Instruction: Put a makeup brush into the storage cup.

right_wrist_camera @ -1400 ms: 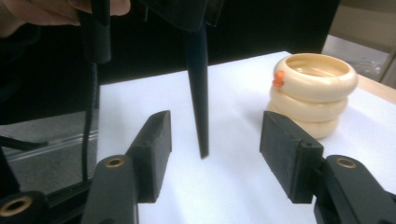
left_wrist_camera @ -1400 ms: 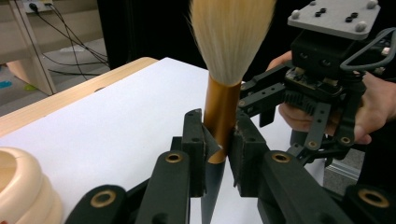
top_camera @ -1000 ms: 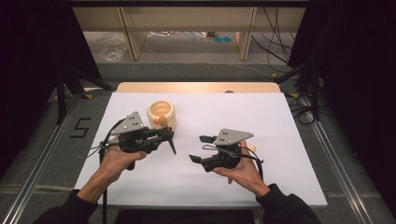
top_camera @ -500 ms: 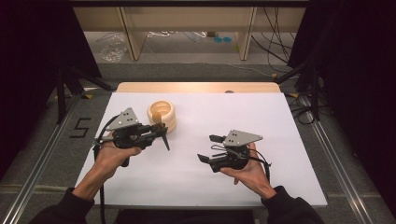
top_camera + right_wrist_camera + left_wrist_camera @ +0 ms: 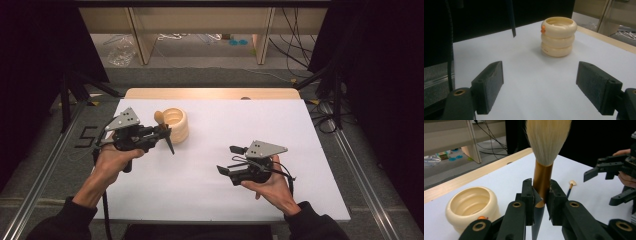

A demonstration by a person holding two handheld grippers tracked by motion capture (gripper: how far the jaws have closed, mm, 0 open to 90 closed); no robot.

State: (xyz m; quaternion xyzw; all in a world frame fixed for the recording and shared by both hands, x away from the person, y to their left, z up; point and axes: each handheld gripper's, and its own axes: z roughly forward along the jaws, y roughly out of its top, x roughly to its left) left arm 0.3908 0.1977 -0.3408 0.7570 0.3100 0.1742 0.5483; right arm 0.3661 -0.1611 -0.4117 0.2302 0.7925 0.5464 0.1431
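L gripper (image 5: 159, 136) clamps a brush (image 5: 545, 157) by its brown ferrule, at 9 o'clock of the cream ribbed pot (image 5: 176, 124). R gripper (image 5: 231, 160), jaws wide & empty, sits at the pot's 4 o'clock on the white table (image 5: 235, 125).

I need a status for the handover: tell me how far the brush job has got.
Done: the left gripper has picked up the big brush, fingers clamped on its brown handle, bristles up. In hand: it hangs beside the cream pot. Left: probably standing it in the pot. The right gripper waits open; a small brush lies on the table.
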